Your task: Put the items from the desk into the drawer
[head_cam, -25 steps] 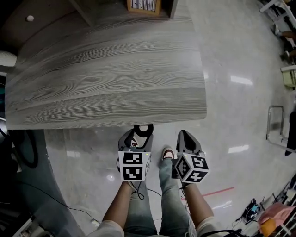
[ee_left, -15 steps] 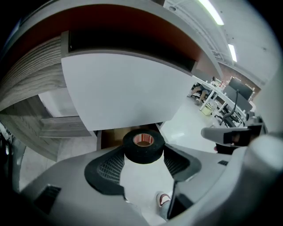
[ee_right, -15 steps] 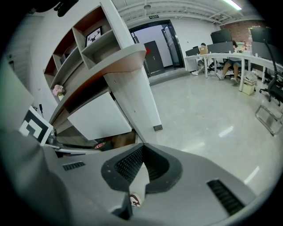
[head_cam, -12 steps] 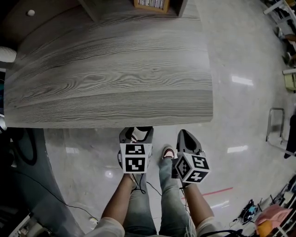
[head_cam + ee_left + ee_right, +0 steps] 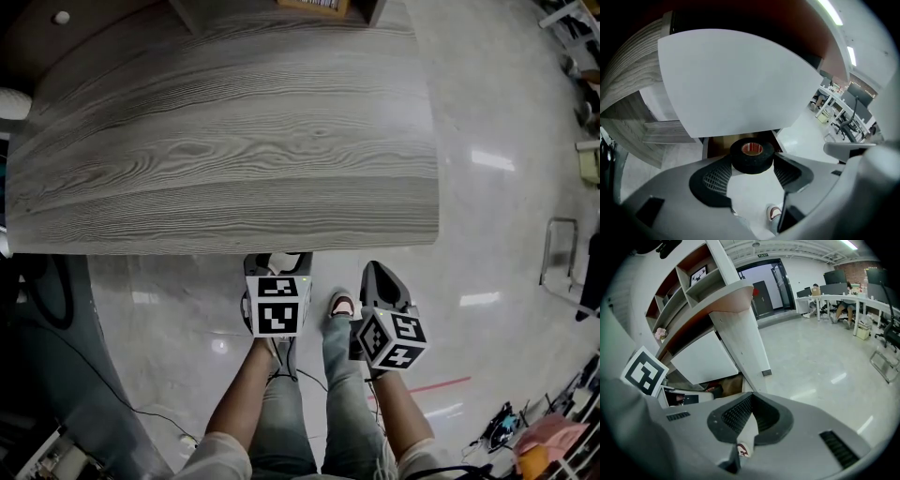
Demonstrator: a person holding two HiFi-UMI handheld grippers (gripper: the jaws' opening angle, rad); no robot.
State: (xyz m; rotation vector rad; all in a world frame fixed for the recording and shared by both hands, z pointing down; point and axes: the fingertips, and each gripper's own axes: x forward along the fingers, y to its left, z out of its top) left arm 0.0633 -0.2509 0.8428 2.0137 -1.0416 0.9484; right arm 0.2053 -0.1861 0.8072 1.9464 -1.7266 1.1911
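Now that the desk (image 5: 234, 141) edge has slid lower in the frame than a second ago, my left gripper (image 5: 277, 266) sits tucked under it, clamped on the tape (image 5: 751, 158). I judge the roll nearly at the drawer (image 5: 718, 146), the brown gap at centre under the white panel (image 5: 736, 79). The right gripper (image 5: 379, 277) is closed and empty. The floor lies open at right, and the panel's lower edge is close above the tape.

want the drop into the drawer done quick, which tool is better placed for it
Left. The left tool grips the black tape roll between its jaws, with the open drawer showing just beyond it. The right tool is shut and empty, so it has nothing to deposit.
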